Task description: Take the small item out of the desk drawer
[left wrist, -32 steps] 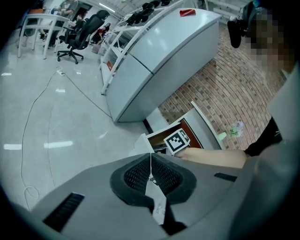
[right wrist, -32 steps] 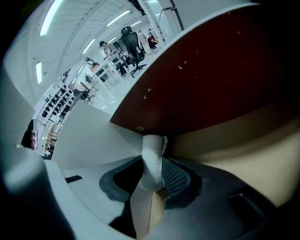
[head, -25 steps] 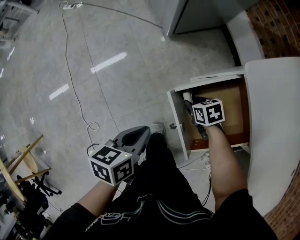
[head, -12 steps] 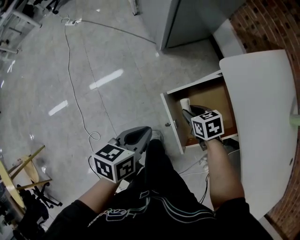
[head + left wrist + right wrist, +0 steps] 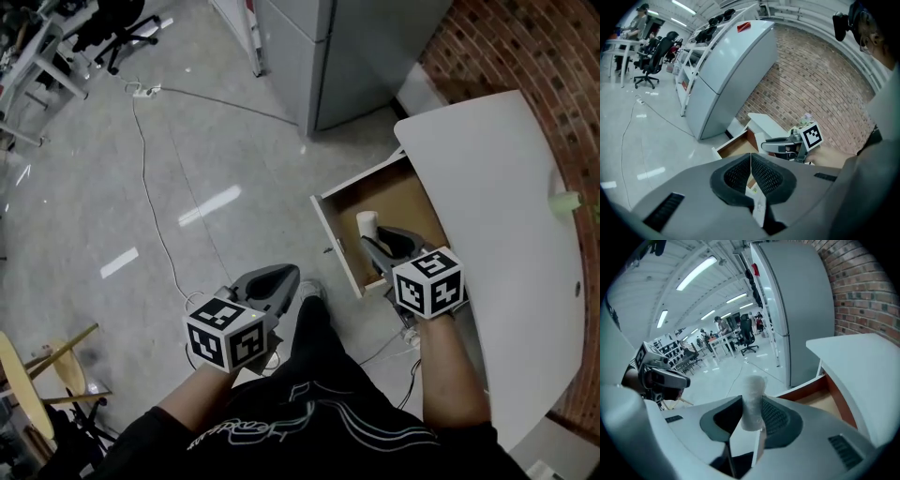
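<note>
The small item is a white wrapped cylinder [image 5: 367, 223] [image 5: 752, 401], standing upright between the pads of my right gripper [image 5: 369, 236] [image 5: 751, 404], which is shut on it. It hangs over the front part of the open wooden drawer [image 5: 412, 199] [image 5: 825, 401] under the white desk top [image 5: 497, 187]. My left gripper [image 5: 284, 274] [image 5: 750, 159] hovers over the floor beside the person's leg, well left of the drawer. Its pads meet with nothing between them.
A grey cabinet [image 5: 319, 47] stands beyond the drawer, with a brick wall [image 5: 525, 47] at the right. A cable [image 5: 150, 187] runs across the tiled floor. A small green thing [image 5: 565, 200] sits on the desk. Wooden furniture [image 5: 37, 366] is at the lower left.
My right gripper has risen from inside the drawer with the white cylinder in it. The head view has swung, showing more of the desk top. The left gripper has barely moved.
</note>
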